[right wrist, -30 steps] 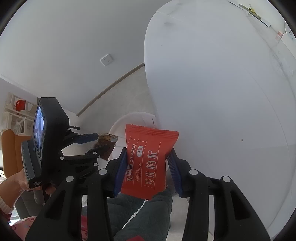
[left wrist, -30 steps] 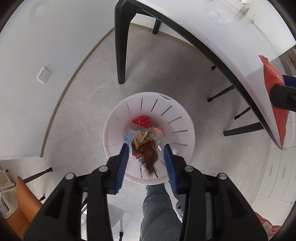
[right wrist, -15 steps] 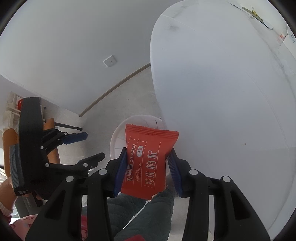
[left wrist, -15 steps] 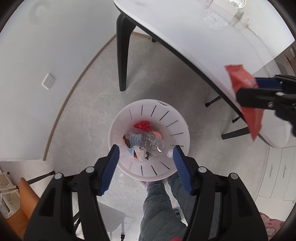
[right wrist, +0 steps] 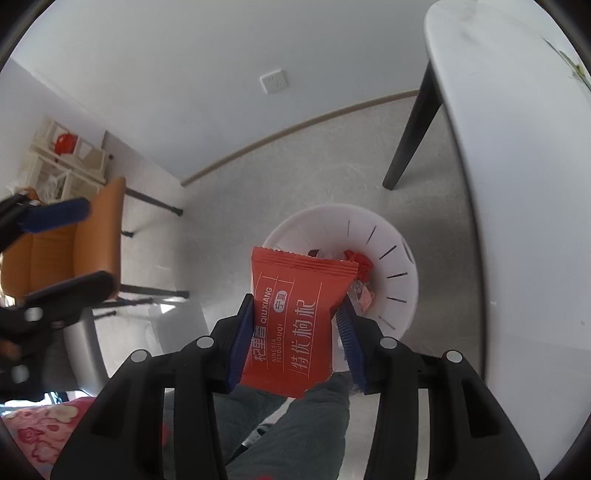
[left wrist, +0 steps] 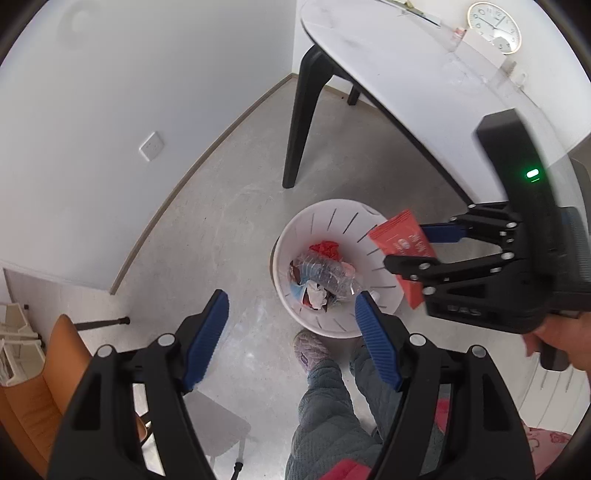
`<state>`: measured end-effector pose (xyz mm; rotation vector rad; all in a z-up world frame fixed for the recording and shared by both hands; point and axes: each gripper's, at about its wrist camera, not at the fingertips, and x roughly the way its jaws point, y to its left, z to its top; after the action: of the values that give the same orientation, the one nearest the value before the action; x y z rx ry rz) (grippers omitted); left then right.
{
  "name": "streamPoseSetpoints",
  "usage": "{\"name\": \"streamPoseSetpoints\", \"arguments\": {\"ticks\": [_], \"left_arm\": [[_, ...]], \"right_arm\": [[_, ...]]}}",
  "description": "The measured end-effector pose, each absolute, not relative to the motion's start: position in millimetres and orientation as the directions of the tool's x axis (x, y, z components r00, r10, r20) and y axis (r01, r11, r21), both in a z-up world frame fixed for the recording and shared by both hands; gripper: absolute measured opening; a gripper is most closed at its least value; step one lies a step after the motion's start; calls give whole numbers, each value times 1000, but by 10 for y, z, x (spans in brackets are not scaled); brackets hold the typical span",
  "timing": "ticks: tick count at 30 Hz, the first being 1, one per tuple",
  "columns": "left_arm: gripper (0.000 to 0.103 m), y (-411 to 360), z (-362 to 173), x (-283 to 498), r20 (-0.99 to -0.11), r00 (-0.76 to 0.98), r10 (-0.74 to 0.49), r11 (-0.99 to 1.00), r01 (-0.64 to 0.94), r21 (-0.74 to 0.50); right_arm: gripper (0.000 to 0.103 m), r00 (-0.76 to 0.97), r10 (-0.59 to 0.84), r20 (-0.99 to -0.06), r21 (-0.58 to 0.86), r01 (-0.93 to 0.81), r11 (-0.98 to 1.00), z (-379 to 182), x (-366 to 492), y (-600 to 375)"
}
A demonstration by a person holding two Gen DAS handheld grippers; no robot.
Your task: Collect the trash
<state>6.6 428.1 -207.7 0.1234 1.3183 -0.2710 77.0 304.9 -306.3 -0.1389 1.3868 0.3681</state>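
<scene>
Holding red packet [right wrist: 295,317] over bin [right wrist: 402,258], crumpled trash [left wrist: 321,273] inside

Left gripper [left wrist: 291,314]: now spread wide and bare, brown wrapper gone from between pads, drawn back from the bin.
Right gripper [right wrist: 297,325]: carried off the table with red packet [right wrist: 295,321], now above white bin [right wrist: 402,266].

Red snack packet [right wrist: 295,325]: "QIUXIANG", "NINGXIA TEYOUGOUQI", Chinese characters. Wall clock [left wrist: 494,26]: dial numerals, too small to read.
</scene>
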Motion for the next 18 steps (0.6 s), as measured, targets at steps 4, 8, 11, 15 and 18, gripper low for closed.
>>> {"name": "streamPoseSetpoints", "arguments": {"ticks": [4,8,11,15,18], "left_arm": [[68,4354,-2195,73,-973,200,-112,971,232,-65],[68,4400,-2245,123,-977,185,-108,978,194,-71],[68,4347,-2149,144,-973,203,-107,977,202,-65],[68,4131,-1849,174,-961,262,-88,964,265,-16],[79,3849,-1444,226,-933,347,-96,943,332,27]], "right_arm": [[64,97,132,-987,88,-361,928,-3457,825,3133],[76,82,115,-990,76,-372,925,-3606,831,3162],[86,106,118,-987,73,-352,933,-3469,835,3122],[96,170,161,-972,110,-271,956,-3003,857,2915],[100,270,149,-951,97,-196,976,-2450,799,2627]]}}
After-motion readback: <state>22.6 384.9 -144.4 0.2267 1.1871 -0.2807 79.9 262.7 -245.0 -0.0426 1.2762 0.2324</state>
